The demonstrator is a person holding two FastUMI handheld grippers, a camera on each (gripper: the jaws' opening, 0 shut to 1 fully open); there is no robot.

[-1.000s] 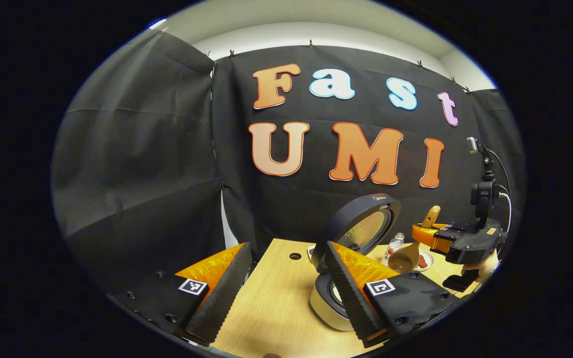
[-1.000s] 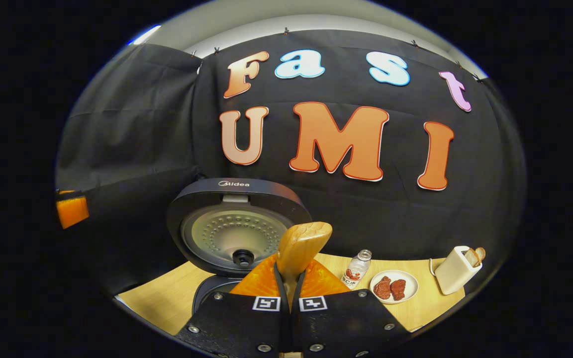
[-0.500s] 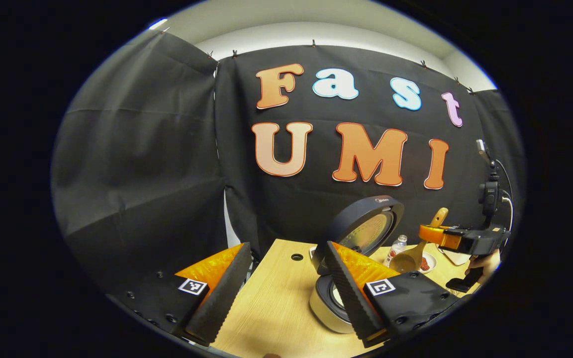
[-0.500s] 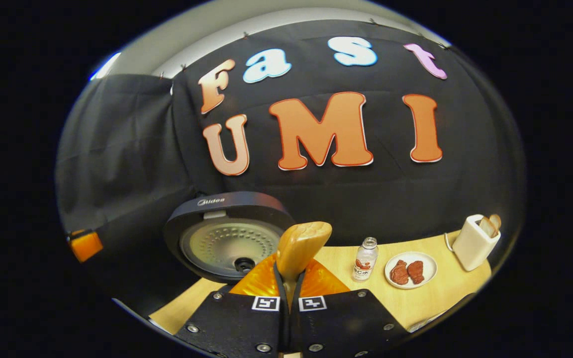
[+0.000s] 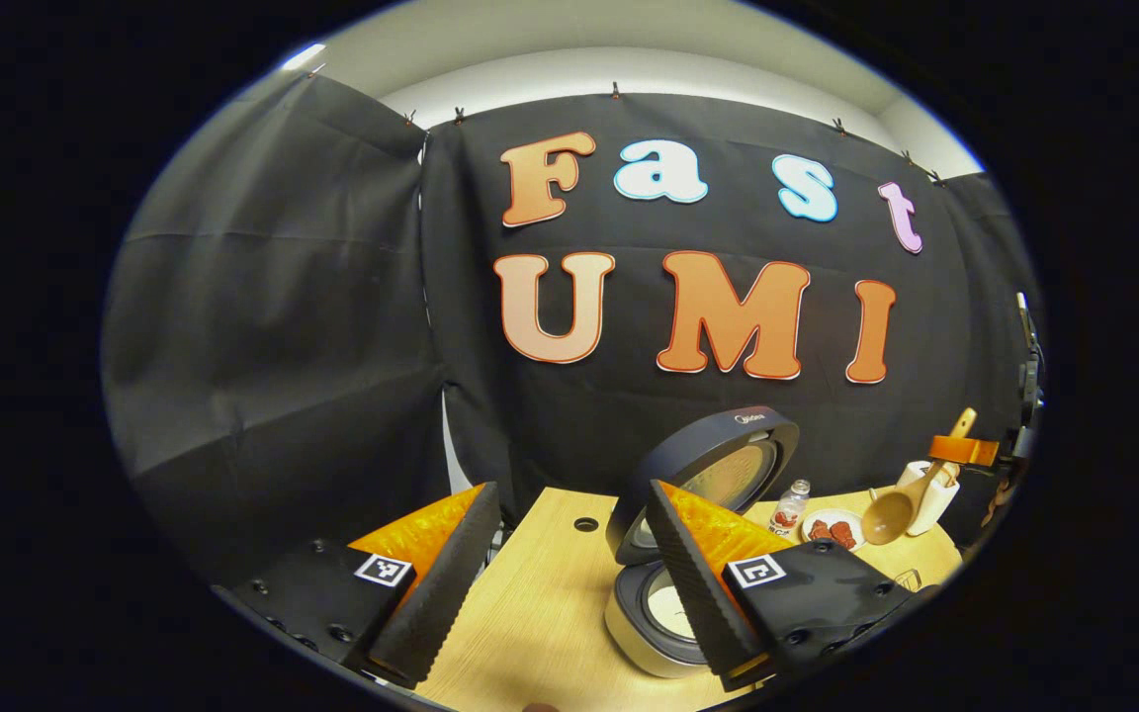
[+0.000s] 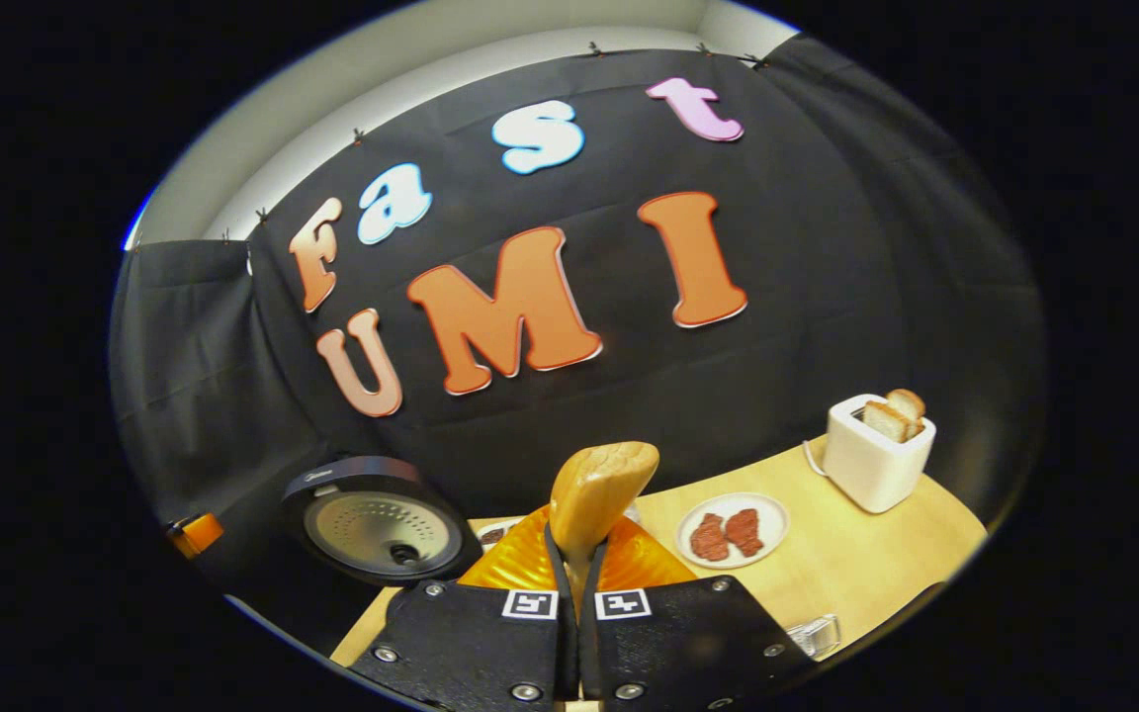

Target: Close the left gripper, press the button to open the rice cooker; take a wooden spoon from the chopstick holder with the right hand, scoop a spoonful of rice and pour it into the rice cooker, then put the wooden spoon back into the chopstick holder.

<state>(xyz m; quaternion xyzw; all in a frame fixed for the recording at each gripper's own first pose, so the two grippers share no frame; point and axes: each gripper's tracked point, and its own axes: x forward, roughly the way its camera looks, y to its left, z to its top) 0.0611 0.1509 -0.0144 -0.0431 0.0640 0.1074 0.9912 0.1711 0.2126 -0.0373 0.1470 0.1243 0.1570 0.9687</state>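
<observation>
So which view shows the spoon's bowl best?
The left gripper view. There the whole wooden spoon shows side-on, bowl low and handle up through the right gripper, above the table near the toaster. The right gripper view gives just the handle end sticking up between its shut fingers; the bowl is hidden.

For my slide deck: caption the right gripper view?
Right claw shut on wooden spoon, beside open rice cooker, meat plate, toaster.
</observation>
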